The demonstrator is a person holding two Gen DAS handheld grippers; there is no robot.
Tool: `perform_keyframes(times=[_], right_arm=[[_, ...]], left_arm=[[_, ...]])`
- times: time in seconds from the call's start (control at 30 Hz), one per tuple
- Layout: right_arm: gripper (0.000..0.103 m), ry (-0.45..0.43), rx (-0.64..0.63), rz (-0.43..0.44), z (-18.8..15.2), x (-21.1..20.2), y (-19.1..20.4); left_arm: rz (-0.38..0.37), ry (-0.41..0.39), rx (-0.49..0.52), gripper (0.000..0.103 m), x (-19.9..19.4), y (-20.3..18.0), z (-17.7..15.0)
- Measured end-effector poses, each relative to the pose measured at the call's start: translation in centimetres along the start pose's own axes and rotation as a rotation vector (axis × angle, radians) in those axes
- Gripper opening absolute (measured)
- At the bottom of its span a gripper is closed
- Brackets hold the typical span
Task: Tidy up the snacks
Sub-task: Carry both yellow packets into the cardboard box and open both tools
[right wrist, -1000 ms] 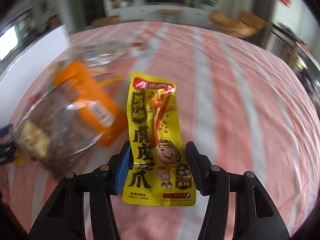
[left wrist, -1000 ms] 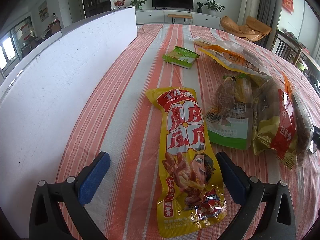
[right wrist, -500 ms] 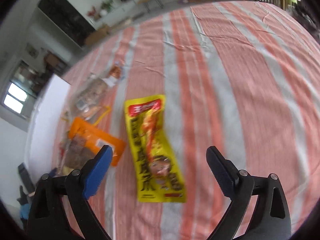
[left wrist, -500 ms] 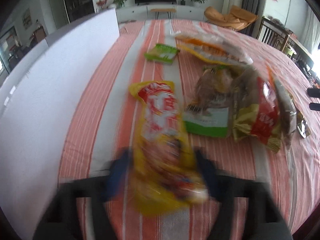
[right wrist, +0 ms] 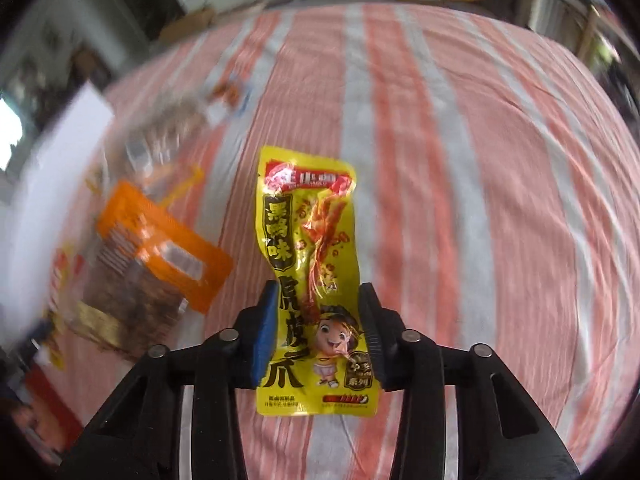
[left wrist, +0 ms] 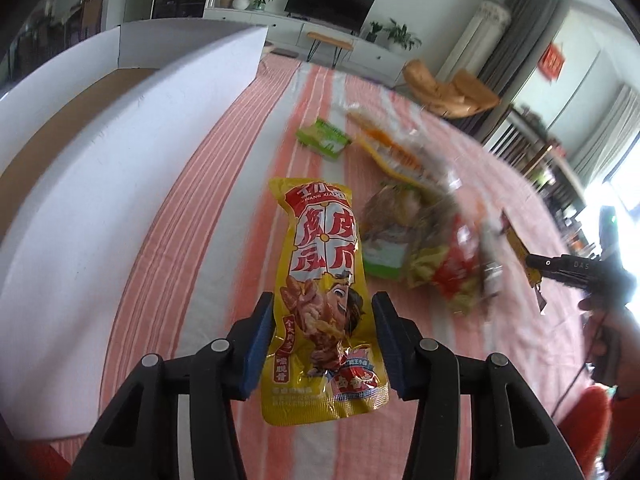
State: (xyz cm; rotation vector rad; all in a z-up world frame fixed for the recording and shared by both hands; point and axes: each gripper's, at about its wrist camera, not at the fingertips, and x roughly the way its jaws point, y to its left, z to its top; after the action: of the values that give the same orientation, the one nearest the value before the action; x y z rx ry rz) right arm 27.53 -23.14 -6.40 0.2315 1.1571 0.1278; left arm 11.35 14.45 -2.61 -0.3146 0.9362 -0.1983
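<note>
1. The left gripper is closing its blue pads on the sides of a yellow-and-red snack packet, which reaches forward over the striped tablecloth.
2. The right gripper is likewise closing, pads pressing a yellow chicken-feet packet.
3. A blurred snack pile lies ahead-right of the left gripper.

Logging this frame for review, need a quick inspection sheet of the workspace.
Surface: striped cloth on the table, pink and white.
Job's things: yellow snack pack in the left jaws; second yellow pack in the right jaws.
Clutter: pile of snack bags, green packet, orange bag.
Grippers: left hand-held gripper closing on its pack; right hand-held gripper closing on its pack.
Cables: nothing seen.
Surroundings: white box, television, plants, chairs.
</note>
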Motion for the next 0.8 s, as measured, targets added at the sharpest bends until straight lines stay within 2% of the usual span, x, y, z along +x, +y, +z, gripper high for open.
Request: perform_keyframes(times=[0.07, 0.1, 0.13, 0.23, 0.3, 0.37, 0.43, 0.47, 0.5, 0.53, 0.57, 0.63, 0.73, 0.8], right_arm=[[0.039, -0.044, 0.044, 0.049, 0.1, -2.2, -1.0], [0.033, -0.063, 0.057, 0.071, 0.3, -3.2, -1.1], [0.005, -0.086, 0.065, 0.114, 0.3, -4.5, -0.9], [0.005, -0.121, 0.044, 0.175, 1.4, -6.5, 1.4], [0.005, -0.148, -0.038, 0.113, 2.2, -6.7, 3.8], [0.006, -0.112, -0.075, 0.066, 2.5, -5.6, 5.0], [0.012, -0.058, -0.049, 0.013, 2.3, -3.9, 4.8], [0.029, -0.043, -0.046, -0.012, 2.1, -3.2, 4.4], [0.041, -0.022, -0.051, -0.046, 1.9, -2.3, 3.9], [0.066, -0.008, -0.039, -0.054, 1.5, -2.0, 3.4], [0.074, 0.009, 0.002, -0.054, 1.0, -1.8, 2.5], [0.073, 0.044, 0.167, -0.004, -0.3, -1.2, 0.0], [0.051, 0.11, 0.322, 0.085, -1.7, 0.7, -1.7], [0.069, 0.099, 0.314, 0.028, -1.6, 1.6, -0.8]], left_arm=[[-0.033, -0.02, -0.016, 0.048, -0.9, -0.2, 0.5], [-0.051, -0.032, -0.025, 0.048, -1.6, -0.3, 0.7], [-0.067, -0.045, -0.037, 0.048, -2.2, -0.2, 1.0], [-0.091, -0.085, -0.056, 0.048, -4.1, 0.1, 2.0], [-0.067, -0.107, -0.054, 0.048, -5.2, 0.5, 2.3], [-0.048, -0.118, -0.064, 0.048, -5.8, 1.1, 2.2], [-0.049, -0.116, -0.08, 0.048, -5.9, 1.8, 1.9], [-0.048, -0.115, -0.083, 0.048, -5.9, 2.0, 1.7], [-0.044, -0.113, -0.082, 0.048, -5.8, 2.0, 1.6], [-0.038, -0.111, -0.078, 0.048, -5.6, 2.0, 1.6], [-0.036, -0.11, -0.075, 0.048, -5.6, 2.1, 1.5], [-0.045, -0.107, -0.07, 0.048, -5.3, 1.6, 1.6], [-0.053, -0.102, -0.047, 0.048, -4.7, 0.8, 1.7], [-0.057, -0.094, -0.036, 0.048, -4.5, 0.5, 1.5]])
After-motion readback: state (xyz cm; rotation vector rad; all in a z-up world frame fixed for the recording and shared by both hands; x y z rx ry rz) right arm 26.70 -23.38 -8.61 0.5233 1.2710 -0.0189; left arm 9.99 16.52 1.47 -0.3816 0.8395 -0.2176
